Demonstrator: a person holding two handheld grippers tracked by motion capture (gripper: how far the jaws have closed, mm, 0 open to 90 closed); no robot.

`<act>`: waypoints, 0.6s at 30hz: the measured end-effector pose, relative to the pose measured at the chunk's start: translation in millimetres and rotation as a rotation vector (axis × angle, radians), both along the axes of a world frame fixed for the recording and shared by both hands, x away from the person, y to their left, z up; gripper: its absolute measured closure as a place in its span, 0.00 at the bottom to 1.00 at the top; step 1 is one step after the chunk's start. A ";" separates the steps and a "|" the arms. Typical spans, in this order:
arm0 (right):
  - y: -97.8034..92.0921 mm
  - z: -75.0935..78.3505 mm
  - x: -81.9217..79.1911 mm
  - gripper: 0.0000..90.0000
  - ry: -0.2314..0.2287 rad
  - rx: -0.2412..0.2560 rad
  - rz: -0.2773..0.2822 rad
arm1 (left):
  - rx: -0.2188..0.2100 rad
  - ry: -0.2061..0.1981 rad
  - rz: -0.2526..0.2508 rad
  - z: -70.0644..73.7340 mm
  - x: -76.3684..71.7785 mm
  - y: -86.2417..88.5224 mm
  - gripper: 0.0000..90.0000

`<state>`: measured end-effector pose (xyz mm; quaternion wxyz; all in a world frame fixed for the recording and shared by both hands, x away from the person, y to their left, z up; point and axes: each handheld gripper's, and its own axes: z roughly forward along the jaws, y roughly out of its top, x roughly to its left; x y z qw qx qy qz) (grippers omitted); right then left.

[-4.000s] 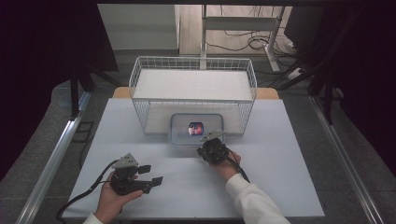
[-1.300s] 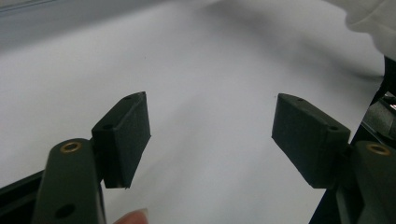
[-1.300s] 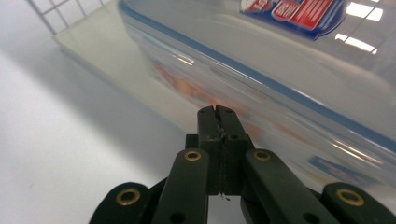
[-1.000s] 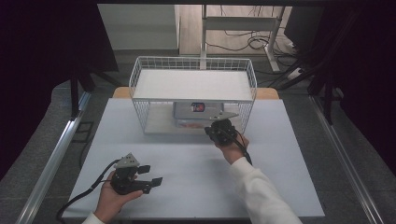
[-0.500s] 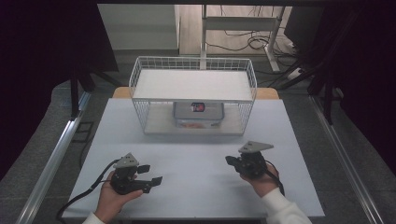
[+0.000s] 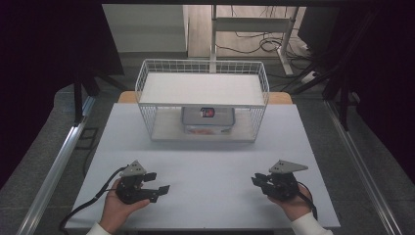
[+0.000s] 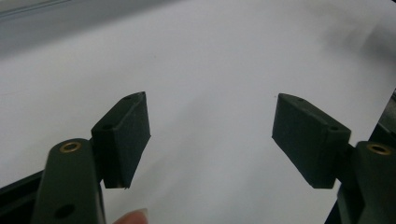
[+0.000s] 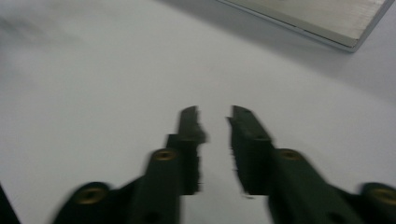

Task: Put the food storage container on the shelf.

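I see the clear, lidded rectangular plastic container (image 6: 208, 120), with a small red-and-black label on its lid, sitting on the lower level of the white wire-mesh rack (image 6: 202, 100) at twelve o'clock on the table. The rack has thin grid walls and a flat white upper shelf.

My left gripper (image 6: 155, 187), matte black with a grey three-cornered plate, rests in the hand at seven o'clock. In the left gripper view its blocky, rubbery pads (image 7: 125, 136) stand wide apart over bare tabletop, holding nothing. My right gripper (image 6: 257, 180) sits at five o'clock. In the right gripper view its slim black jaws are blurred, but I read a narrow gap between them with nothing in it, so I take it as slightly open.

Four seconds ago the right gripper was at the container in front of the rack; a second ago it was at the rack's mouth with the container inside. It has since drawn back to the near edge. The left gripper has not moved.

The smooth matte white table (image 6: 210, 161) stands on a grey floor, with dark curtains at nine and three o'clock and cables beyond the rack.
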<state>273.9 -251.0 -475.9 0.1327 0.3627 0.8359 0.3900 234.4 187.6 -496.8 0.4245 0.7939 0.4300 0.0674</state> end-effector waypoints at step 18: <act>-3.5 -3.1 5.1 0.28 -0.009 -0.017 -0.033 | 0.008 -0.017 0.014 0.7 0.3 1.4 0.30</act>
